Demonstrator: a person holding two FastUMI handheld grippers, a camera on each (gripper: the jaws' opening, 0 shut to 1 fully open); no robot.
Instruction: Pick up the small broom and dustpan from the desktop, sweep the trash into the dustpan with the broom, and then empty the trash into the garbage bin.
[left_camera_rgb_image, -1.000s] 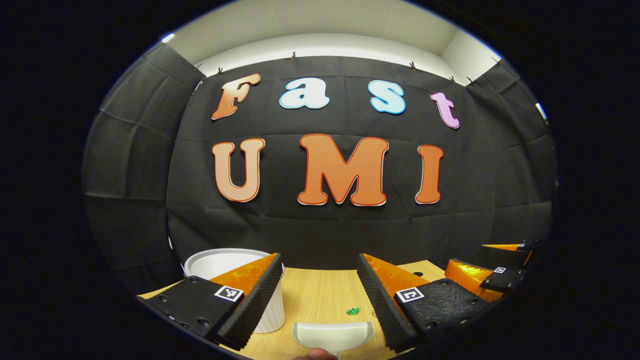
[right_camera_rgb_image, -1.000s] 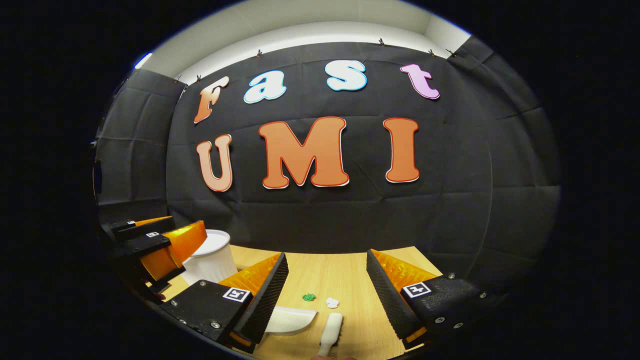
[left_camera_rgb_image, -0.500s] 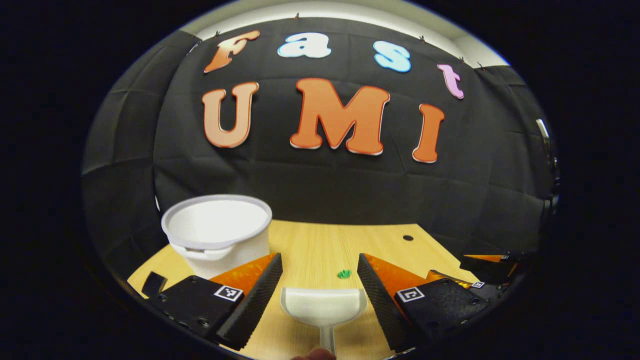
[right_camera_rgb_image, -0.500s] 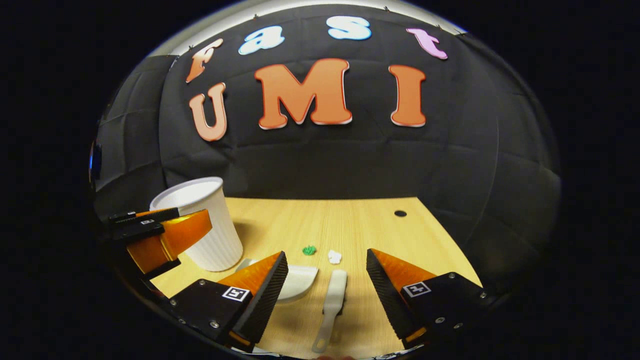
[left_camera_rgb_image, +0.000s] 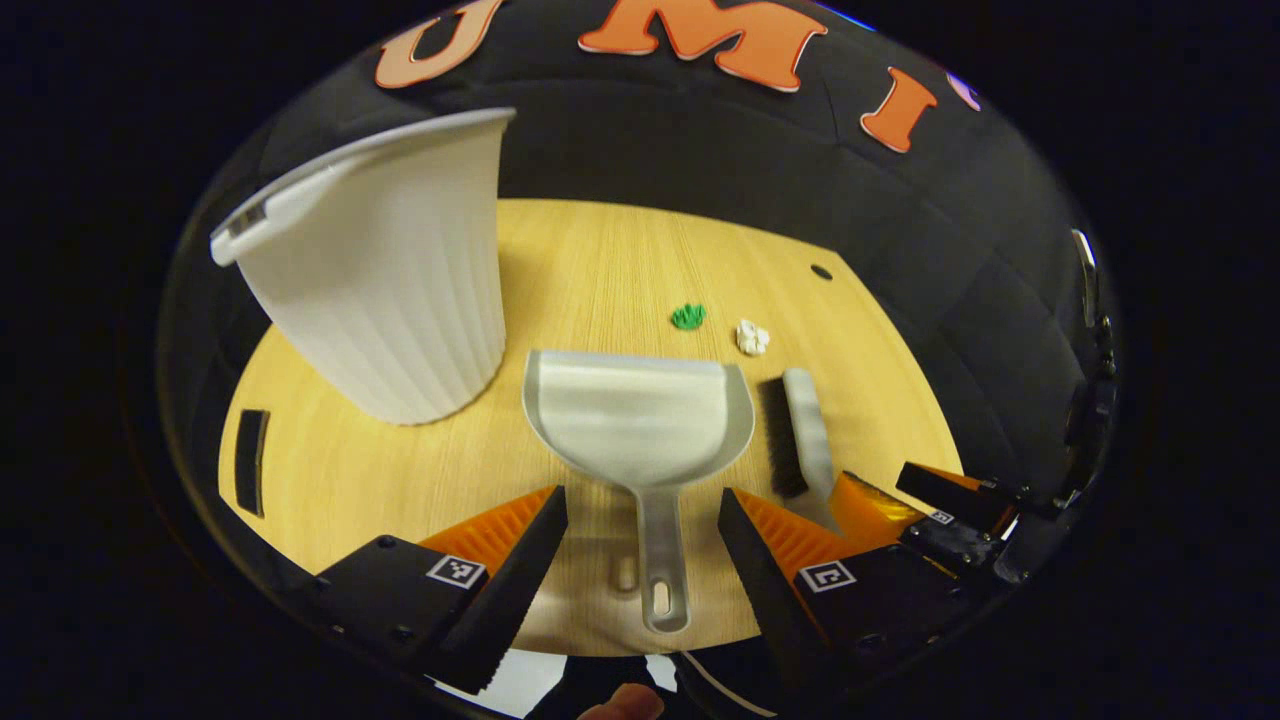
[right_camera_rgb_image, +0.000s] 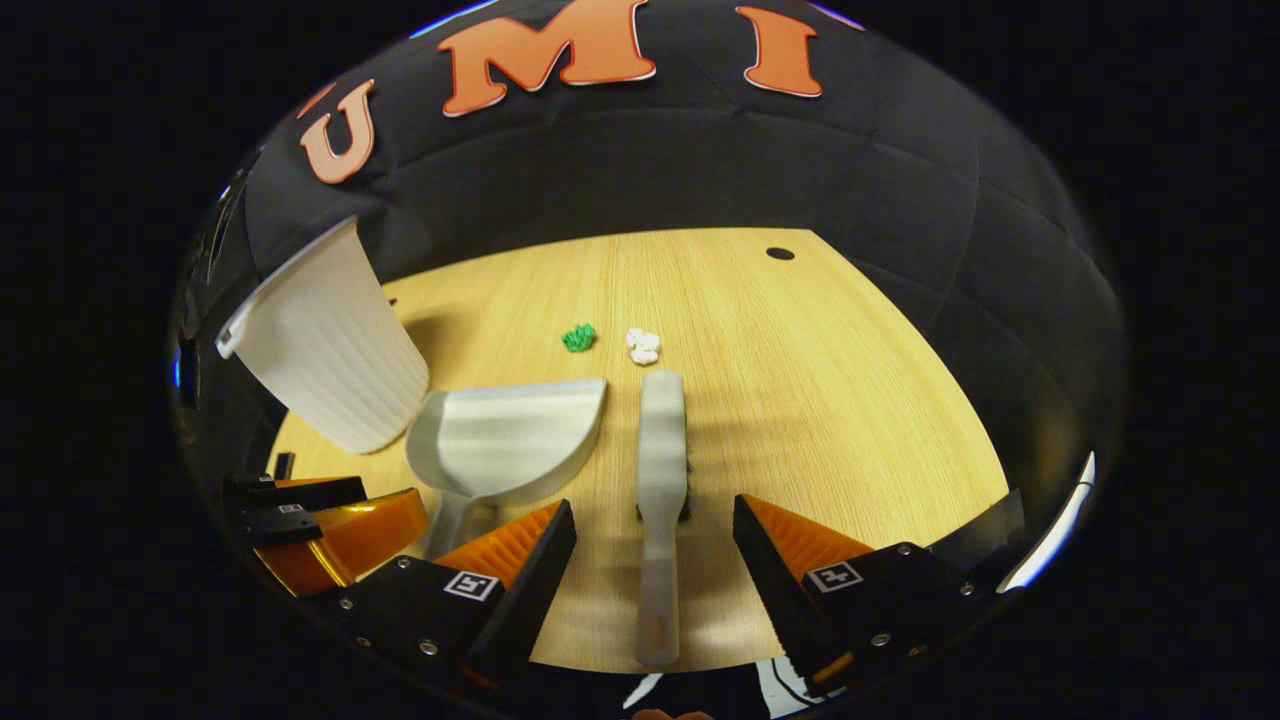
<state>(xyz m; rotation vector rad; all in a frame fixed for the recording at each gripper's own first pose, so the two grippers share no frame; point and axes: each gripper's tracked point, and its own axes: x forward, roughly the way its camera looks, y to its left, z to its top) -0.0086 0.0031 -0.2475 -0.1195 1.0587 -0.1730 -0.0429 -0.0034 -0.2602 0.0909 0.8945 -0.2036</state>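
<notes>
Dustpan (left_camera_rgb_image: 640, 410) is lying flat on the wooden desktop (left_camera_rgb_image: 600, 260), pan end toward the booth wall, handle pointing back toward the near edge. Left gripper (left_camera_rgb_image: 640, 540) is hovering over the handle w/ jaws standing wide apart, one finger either side, gripping nothing. Small broom (right_camera_rgb_image: 661, 470) is lying just beside the dustpan, bristles facing away from the pan, handle likewise running toward the near edge. Right gripper (right_camera_rgb_image: 655, 555) is straddling the broom handle, jaws also wide open & holding nothing; whether the fingers are touching the desk cannot be told. Two bits of trash are sitting just beyond the pan's lip: a green scrap (left_camera_rgb_image: 688, 316) & a white crumpled scrap (left_camera_rgb_image: 752, 337), near each other but apart. White ribbed garbage bin (left_camera_rgb_image: 385, 270) is standing upright beside the dustpan, close to the pan's rim.
</notes>
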